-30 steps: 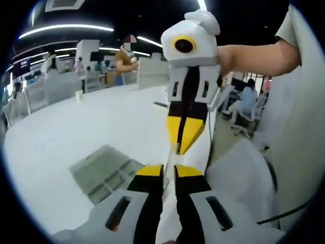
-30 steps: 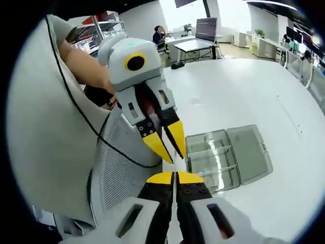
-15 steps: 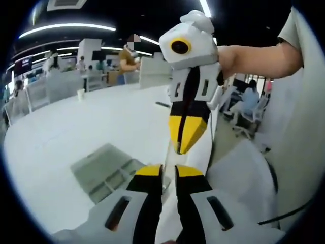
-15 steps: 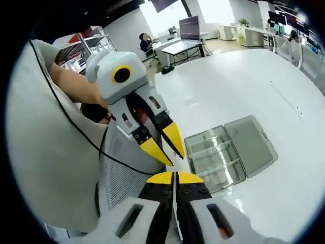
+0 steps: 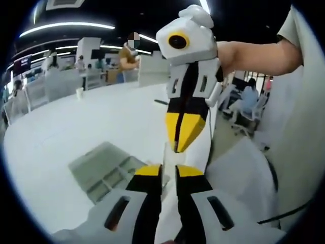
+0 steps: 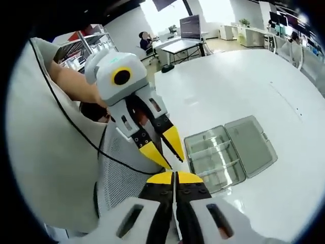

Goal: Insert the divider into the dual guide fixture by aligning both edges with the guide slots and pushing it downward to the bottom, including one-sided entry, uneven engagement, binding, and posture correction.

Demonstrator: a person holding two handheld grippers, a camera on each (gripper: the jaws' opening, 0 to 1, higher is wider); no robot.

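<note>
1. Since half a second ago almost nothing has shifted: in my left gripper view the right gripper [image 5: 179, 147] has drifted slightly toward the 12 o'clock side, and the case sits where it was.
2. My left gripper [image 5: 168, 172] rises from 6 o'clock in its own view, yellow tips set a narrow gap apart around a thin pale plate, the divider [image 5: 167, 161], which stands on edge between them; it looks pinched there.
3. Opposite it, the right gripper points down from 12 o'clock, its yellow tips together on the plate's upper end.
4. In my right gripper view, its own jaws [image 6: 174, 177] are pressed together at 6 o'clock, and I see the plate only edge-on.
5. From 10 o'clock in that view the left gripper comes in with its tips spread apart.
6. At 3 o'clock of the tips lies a clear plastic case [image 6: 231, 154], lid open flat, on the white table [image 6: 244, 86], well apart from both grippers.
7. At 8 o'clock in my left gripper view the same case [image 5: 106, 170] appears.
</note>
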